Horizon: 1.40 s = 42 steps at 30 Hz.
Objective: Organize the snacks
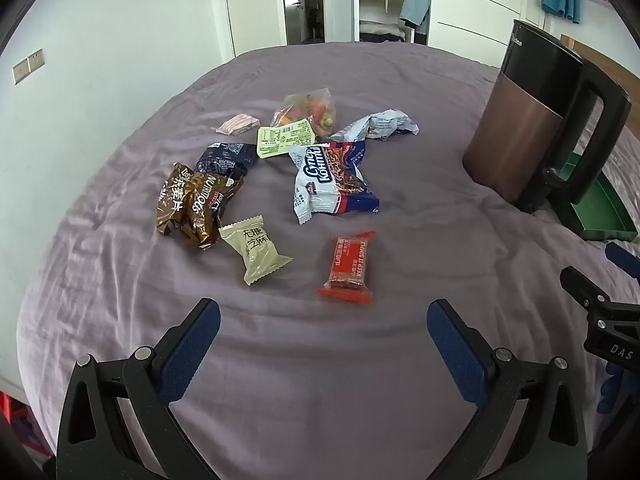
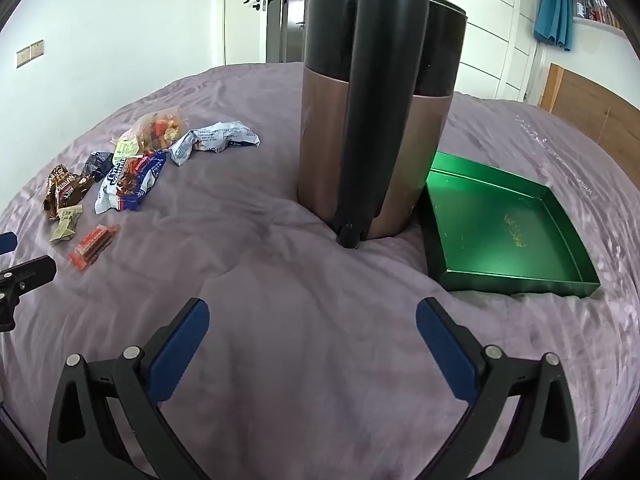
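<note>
Left gripper (image 1: pixel 323 344) is hovering at the lower centre of its view, jaws spread wide and holding nothing; snack packets are lying scattered on the purple bedsheet (image 1: pixel 360 380) mid-frame, the red packet (image 1: pixel 349 267) nearest; right gripper (image 2: pixel 312 342) is likewise gaping wide and empty; a kettle (image 2: pixel 360 120) is standing upper centre, touching the empty green tray (image 2: pixel 500 220) at right.

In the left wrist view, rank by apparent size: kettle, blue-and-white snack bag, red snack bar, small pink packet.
1. kettle
2. blue-and-white snack bag
3. red snack bar, though it lies nearer the camera
4. small pink packet, farthest away, so true size is unsure
</note>
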Tool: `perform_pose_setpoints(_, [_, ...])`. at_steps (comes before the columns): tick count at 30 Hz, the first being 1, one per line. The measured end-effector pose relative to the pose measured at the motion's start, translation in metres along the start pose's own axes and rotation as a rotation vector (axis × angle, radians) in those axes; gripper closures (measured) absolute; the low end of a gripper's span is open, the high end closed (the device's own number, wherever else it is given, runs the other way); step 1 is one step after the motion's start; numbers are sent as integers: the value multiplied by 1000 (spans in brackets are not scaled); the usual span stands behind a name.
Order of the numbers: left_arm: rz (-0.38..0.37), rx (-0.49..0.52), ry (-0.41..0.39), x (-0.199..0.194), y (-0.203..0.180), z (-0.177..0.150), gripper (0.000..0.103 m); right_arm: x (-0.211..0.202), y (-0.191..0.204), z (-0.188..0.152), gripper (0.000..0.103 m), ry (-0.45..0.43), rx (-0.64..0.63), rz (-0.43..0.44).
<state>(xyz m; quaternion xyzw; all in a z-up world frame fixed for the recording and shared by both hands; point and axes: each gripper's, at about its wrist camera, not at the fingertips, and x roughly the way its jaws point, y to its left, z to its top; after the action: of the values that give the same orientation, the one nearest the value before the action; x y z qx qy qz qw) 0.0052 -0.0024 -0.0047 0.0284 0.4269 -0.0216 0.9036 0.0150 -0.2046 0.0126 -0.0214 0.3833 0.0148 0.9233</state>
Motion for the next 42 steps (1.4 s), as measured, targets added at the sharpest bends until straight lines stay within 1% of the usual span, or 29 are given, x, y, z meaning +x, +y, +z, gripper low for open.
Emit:
perform_pose_setpoints(8, [-8, 2, 0, 2, 2, -1, 1, 1, -2, 0, 0, 6, 10, -2])
perform_pose_setpoints(18, [0, 9, 0, -1, 2, -1, 1, 0, 1, 0, 0, -13, 5, 10])
perform_pose_setpoints(27, [6, 7, 4, 2, 2, 0, 1, 4, 1, -5, 0, 0, 10, 1])
perform_pose_setpoints(42, [2, 15, 4, 0, 1, -1, 1, 2, 0, -5, 0, -11, 6, -4])
